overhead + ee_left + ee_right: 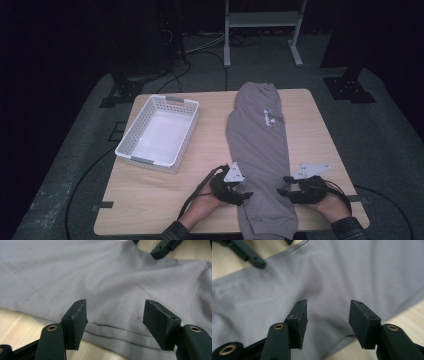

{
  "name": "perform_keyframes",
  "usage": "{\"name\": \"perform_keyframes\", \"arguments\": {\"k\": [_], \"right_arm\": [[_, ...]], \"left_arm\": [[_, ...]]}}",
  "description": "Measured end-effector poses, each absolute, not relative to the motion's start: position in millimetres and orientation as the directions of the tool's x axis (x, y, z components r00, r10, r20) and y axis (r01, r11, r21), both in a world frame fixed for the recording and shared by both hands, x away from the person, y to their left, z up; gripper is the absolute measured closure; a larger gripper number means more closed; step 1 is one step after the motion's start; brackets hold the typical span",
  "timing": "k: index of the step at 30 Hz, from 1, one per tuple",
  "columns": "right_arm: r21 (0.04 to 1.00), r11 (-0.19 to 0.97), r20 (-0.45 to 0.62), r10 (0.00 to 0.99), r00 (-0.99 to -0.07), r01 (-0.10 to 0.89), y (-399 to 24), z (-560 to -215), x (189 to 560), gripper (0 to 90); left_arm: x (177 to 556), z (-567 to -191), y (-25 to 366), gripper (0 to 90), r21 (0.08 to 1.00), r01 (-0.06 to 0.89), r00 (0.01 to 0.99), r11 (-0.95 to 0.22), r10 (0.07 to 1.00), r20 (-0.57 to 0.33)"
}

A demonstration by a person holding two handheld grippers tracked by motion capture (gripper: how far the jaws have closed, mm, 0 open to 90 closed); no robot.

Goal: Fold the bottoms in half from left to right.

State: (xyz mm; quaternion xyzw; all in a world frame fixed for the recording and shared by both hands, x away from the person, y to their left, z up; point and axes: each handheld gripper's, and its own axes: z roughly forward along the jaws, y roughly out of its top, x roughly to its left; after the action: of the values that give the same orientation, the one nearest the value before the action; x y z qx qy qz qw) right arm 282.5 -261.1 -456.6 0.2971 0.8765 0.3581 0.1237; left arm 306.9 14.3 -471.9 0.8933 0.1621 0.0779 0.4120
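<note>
A grey garment [260, 150], folded into a long strip with a small white print, runs from the table's far edge to its near edge. My left gripper [246, 196] rests at the strip's left side near the front, jaws apart over the hem [112, 327] with no cloth pinched. On the strip's right side my right gripper [283, 186] points inward, jaws apart above the grey cloth [332, 290] with nothing between the pads. In each gripper view the other gripper's jaw tip lies across the fabric.
A white slotted basket [131, 134] stands on the left half of the wooden table [310, 125]. Cables trail off the front left. Beyond the table are dark stands and a white frame on grey floor.
</note>
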Motion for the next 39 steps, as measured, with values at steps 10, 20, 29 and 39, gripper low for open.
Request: {"name": "perform_keyframes", "arguments": {"k": [10, 20, 29, 39], "right_arm": [[0.653, 0.614, 0.005, 0.581, -0.814, 0.442, -247, -471, 300, 43.2], [0.664, 0.594, 0.005, 0.603, -0.798, 0.453, -240, -472, 338, 42.0], [0.682, 0.569, 0.014, 0.617, -0.787, 0.459, -237, -468, 345, 37.1], [0.749, 0.533, 0.028, 0.569, -0.822, 0.395, -243, -449, 305, 33.8]], "left_arm": [[321, -481, 8, 38.0, 0.751, 0.228, 0.930, -0.619, 0.366, 0.019], [360, -479, 15, 38.2, 0.741, 0.253, 0.913, -0.622, 0.407, 0.030], [360, -474, 27, 32.5, 0.748, 0.275, 0.904, -0.604, 0.427, 0.012], [329, -459, 45, 32.1, 0.780, 0.234, 0.925, -0.580, 0.381, 0.006]]}}
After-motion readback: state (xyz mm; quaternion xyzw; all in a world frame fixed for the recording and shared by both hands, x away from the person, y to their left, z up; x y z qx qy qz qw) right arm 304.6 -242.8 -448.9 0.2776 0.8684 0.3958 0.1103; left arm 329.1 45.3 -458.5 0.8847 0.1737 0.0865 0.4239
